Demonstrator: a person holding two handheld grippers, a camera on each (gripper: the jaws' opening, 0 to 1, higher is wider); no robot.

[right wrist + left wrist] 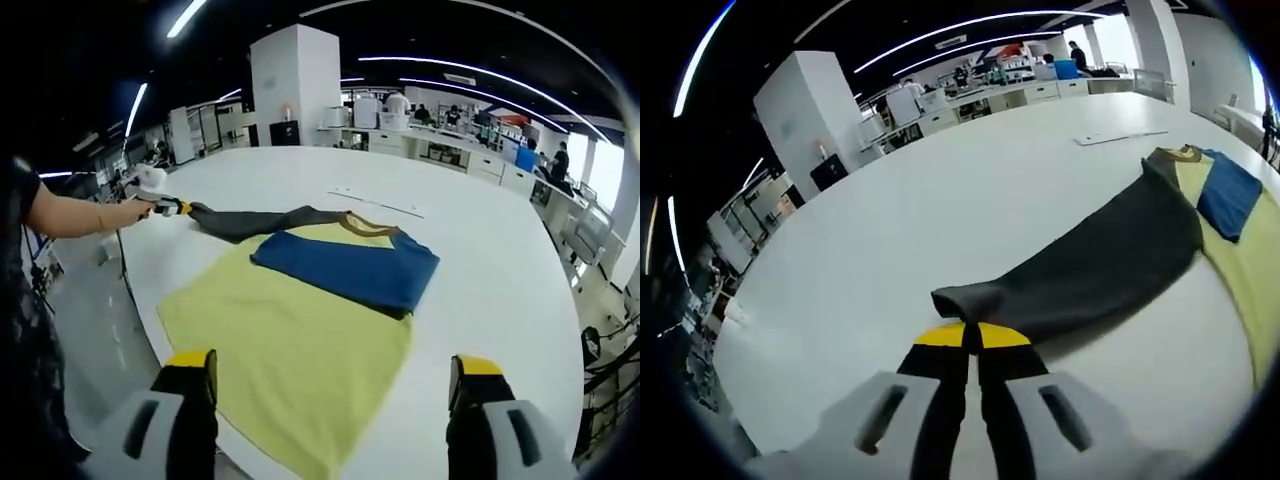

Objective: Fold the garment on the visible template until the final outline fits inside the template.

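A yellow garment [300, 350] lies flat on the white table [480, 250], its brownish collar [366, 222] at the far end. Its blue sleeve [350, 265] is folded across the chest. The dark grey sleeve [250, 220] stretches out to the left, and my left gripper [183, 208], held in a person's hand, is shut on its cuff. In the left gripper view, the left gripper [972, 338] pinches the grey cuff [968, 298], and the sleeve [1110, 250] runs off toward the yellow body [1250, 260] and blue sleeve [1228, 195]. My right gripper [335, 365] hangs wide open above the garment's near hem, holding nothing.
A thin flat white strip [1120, 137] lies on the table beyond the garment, also seen as a faint strip [375, 203]. The table's curved edge [135, 300] runs at the left, with floor below. Desks, a white pillar [295, 85] and people stand far behind.
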